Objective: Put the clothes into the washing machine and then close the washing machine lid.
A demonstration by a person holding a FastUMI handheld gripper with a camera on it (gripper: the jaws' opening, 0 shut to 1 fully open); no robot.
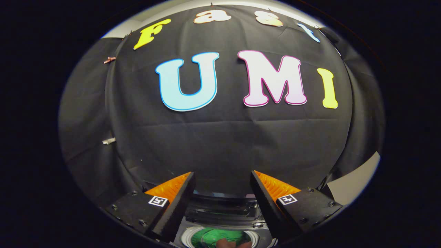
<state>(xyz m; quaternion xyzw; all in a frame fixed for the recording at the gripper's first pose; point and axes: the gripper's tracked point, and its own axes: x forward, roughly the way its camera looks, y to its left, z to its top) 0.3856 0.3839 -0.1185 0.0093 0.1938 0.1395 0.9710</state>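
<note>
Tongs (222, 182) spread wide, holding nothing. Washing machine (220, 220) sits below between the fingers, green clothes (213, 237) inside its opening.

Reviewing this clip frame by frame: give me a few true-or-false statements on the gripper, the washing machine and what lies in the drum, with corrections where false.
1. The gripper is open, with nothing between its fingers. True.
2. The washing machine sits low between the fingers, seen from above. True.
3. The washing machine lid is shut over the drum. False: the round drum opening is exposed and the inside is visible.
4. Something green shows inside the drum. True.
5. The fingers are pressed against the black cloth wall. False: the wall stands well beyond the fingertips, apart from them.
6. The gripper carries a garment. False: the fingers hold nothing.
</note>
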